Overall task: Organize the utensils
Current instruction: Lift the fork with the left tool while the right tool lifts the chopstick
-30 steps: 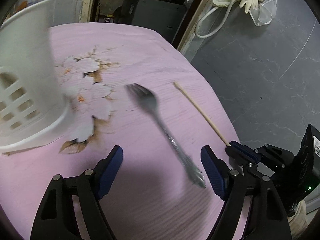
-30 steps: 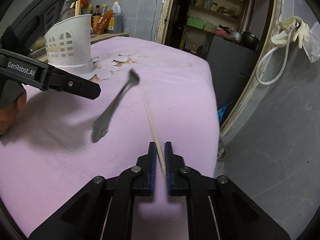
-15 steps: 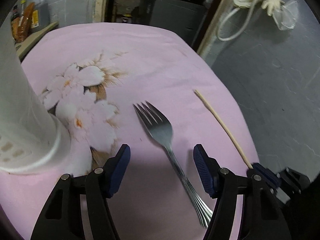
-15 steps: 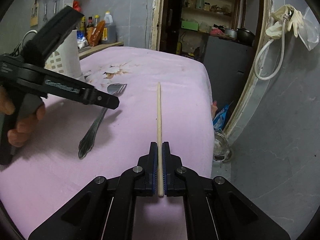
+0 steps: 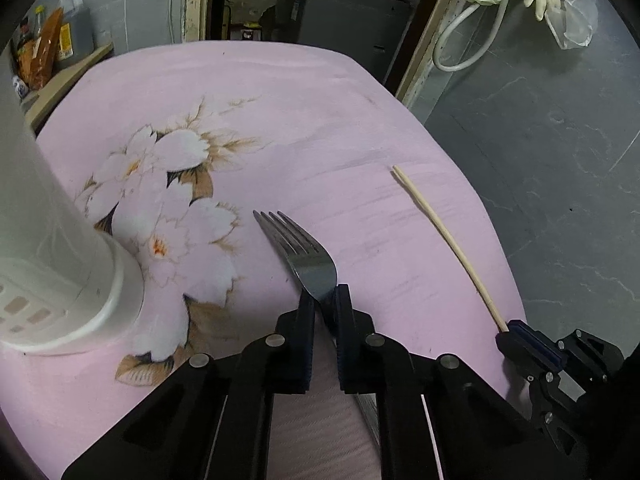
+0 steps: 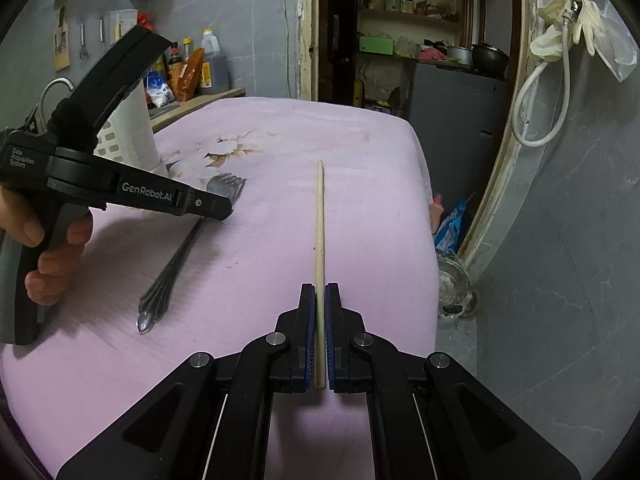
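Observation:
A steel fork [image 5: 308, 264] lies on the pink flowered cloth [image 5: 300, 120], tines pointing away. My left gripper [image 5: 323, 296] has its jaws closing on the fork's neck just behind the tines, and both pads touch it. The right wrist view shows the same fork [image 6: 168, 276] under the left gripper [image 6: 224, 210], its handle flat on the cloth. My right gripper [image 6: 319, 292] is shut on the near end of a pale wooden chopstick [image 6: 319, 216] that points straight ahead. In the left wrist view the chopstick [image 5: 448, 240] runs from the right gripper [image 5: 510, 330] across the cloth. A white slotted utensil holder [image 5: 60, 280] stands to the left.
The table's right edge [image 5: 492, 220] drops to a grey floor. Bottles [image 6: 200, 64] stand on a counter behind the holder [image 6: 132, 136]. A glass jar [image 6: 454, 284] sits on the floor by the door frame. A hose and gloves [image 6: 560, 32] hang on the wall.
The left jaws went from wide apart around the fork to closed on its neck. The right gripper keeps its hold on the chopstick, which now points straight ahead.

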`<state>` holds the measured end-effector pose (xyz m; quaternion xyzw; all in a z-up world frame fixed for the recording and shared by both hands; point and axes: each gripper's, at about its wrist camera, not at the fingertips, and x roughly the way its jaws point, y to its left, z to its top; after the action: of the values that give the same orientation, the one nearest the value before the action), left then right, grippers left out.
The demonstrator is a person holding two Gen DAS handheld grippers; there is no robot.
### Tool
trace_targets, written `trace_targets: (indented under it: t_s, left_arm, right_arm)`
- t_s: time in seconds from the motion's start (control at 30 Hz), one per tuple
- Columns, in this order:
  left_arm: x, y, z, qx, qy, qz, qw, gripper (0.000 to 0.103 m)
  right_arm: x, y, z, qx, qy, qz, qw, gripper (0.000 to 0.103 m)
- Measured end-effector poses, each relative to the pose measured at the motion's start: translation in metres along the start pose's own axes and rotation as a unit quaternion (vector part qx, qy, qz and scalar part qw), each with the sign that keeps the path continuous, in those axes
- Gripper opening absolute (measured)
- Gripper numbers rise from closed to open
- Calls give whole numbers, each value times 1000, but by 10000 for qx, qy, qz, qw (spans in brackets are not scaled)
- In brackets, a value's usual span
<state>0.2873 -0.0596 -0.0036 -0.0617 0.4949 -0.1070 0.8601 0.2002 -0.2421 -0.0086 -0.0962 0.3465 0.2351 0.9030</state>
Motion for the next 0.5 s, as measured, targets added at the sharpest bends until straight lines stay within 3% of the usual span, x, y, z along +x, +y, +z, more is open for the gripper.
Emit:
trace_targets:
  t_s: [0.17, 0.5]
  left_arm:
    - [-12, 8, -11, 149, 83, -67, 9998, 6]
    - [-42, 22, -38, 494, 368, -550, 9966, 7]
  right_arm:
    - [-7, 3, -6, -17, 111, 1, 9999, 2]
    - [-10, 1, -7, 89, 440, 353, 9984, 5]
